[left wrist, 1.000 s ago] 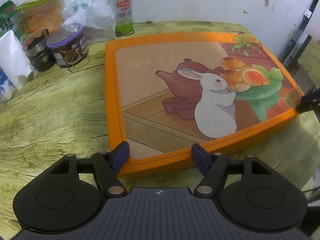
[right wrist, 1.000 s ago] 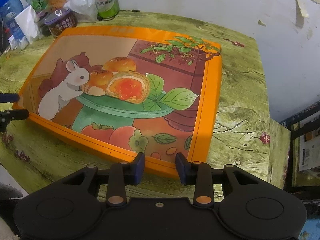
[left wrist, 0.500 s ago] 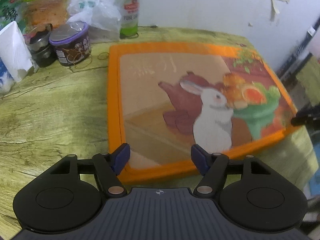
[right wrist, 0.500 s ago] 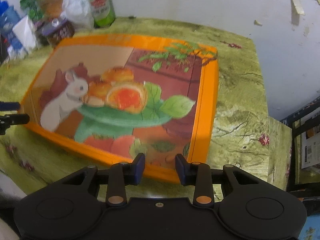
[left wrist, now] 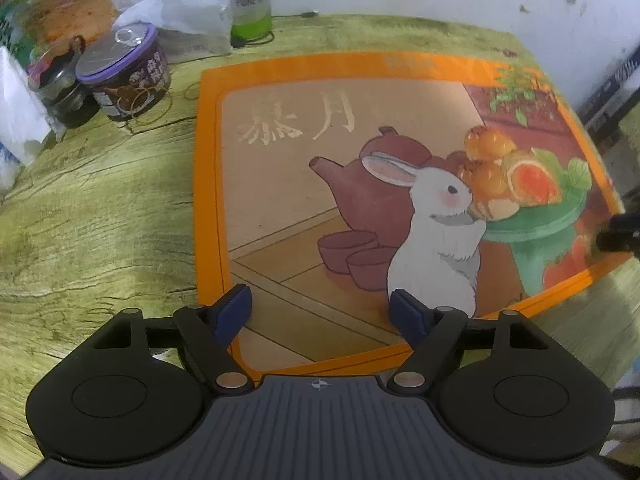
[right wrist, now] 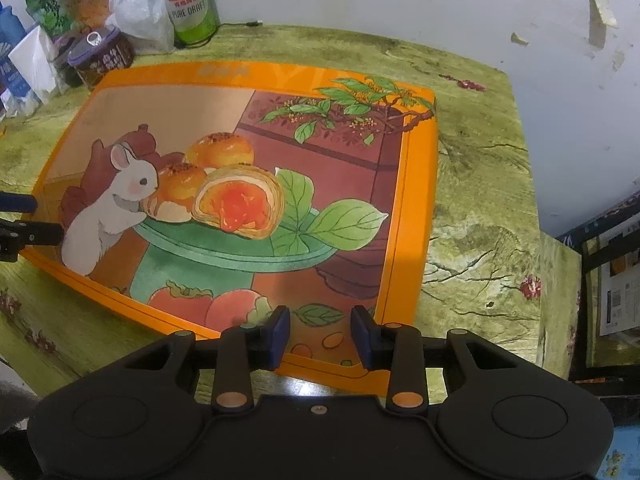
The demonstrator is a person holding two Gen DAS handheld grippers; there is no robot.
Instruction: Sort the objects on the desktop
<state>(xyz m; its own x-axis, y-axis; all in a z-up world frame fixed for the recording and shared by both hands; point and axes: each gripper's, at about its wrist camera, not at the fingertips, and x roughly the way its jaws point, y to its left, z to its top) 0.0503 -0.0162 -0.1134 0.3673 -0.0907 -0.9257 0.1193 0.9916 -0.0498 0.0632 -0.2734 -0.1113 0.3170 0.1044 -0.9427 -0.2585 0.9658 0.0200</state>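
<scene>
A: Okay, orange box (left wrist: pixel 208 184) is lying flat on the green table (left wrist: pixel 92 216), filling the middle and right of the left wrist view. Left gripper (left wrist: pixel 320 314) is sitting over its near edge at bottom center, jaws apart and just been opening, pads not pressing on anything.

B: Right gripper (right wrist: pixel 320 334)?

A: Hanging over the box's near right corner, bottom center of its view, jaws narrow with a gap showing, nothing pinched that I can see.

B: Room around the edges?

A: Bare table is showing left of the box and along its right edge. Upper left is crowded: purple-lidded can (left wrist: pixel 124 76), green beer can (right wrist: pixel 192 4), plastic bag (left wrist: pixel 180 4).
</scene>
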